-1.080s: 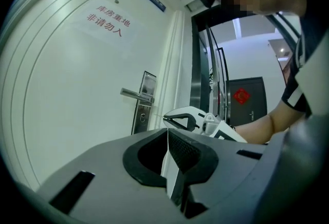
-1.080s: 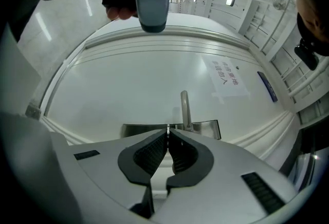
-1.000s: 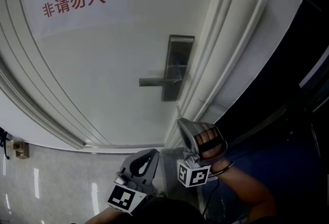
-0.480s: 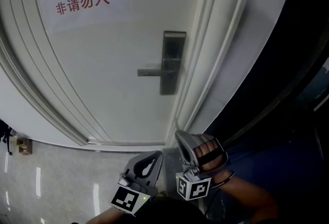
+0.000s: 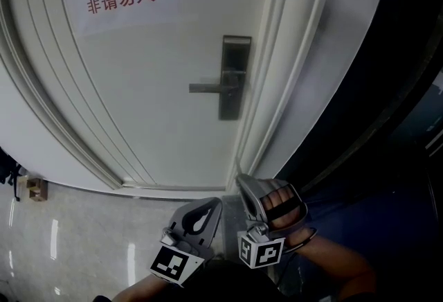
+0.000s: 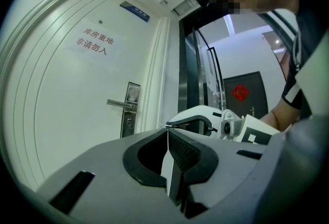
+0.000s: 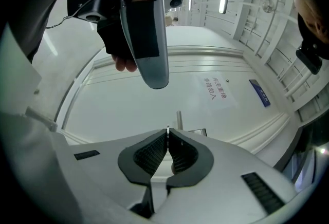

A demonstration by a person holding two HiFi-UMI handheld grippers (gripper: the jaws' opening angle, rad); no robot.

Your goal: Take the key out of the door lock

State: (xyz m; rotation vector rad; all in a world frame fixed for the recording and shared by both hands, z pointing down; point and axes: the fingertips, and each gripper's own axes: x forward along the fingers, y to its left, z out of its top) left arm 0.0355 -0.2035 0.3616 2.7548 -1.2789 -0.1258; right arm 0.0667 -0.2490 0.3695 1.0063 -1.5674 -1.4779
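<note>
We hold both tools low in the frame, well apart from the door (image 5: 159,86). The left gripper (image 5: 216,202) and the right gripper (image 5: 242,183) sit side by side at the bottom centre. Each one's own view shows its jaws pressed together with nothing between them.

The lock plate (image 5: 235,58) is right of centre in the head view, with the handle (image 5: 211,88) sticking out to its left. The key should sit in the lower part of that plate, under the handle, but it is too small for us to make out. In the left gripper view there is only a small round spot (image 6: 127,124) low on the plate. We judge the task not yet begun, with the reach to the lock still to come.

Several things could go wrong from here:
- If we arrive with the jaws closed, we would knock the key or the plate instead of taking hold, so one gripper has to open first.
- The key is small and the handle hangs just above it, so a high approach could catch the handle.
- Pulling at an angle could jam the key in the lock.
- A shallow pinch could let it slip and fall to the floor (image 5: 83,224).
</note>
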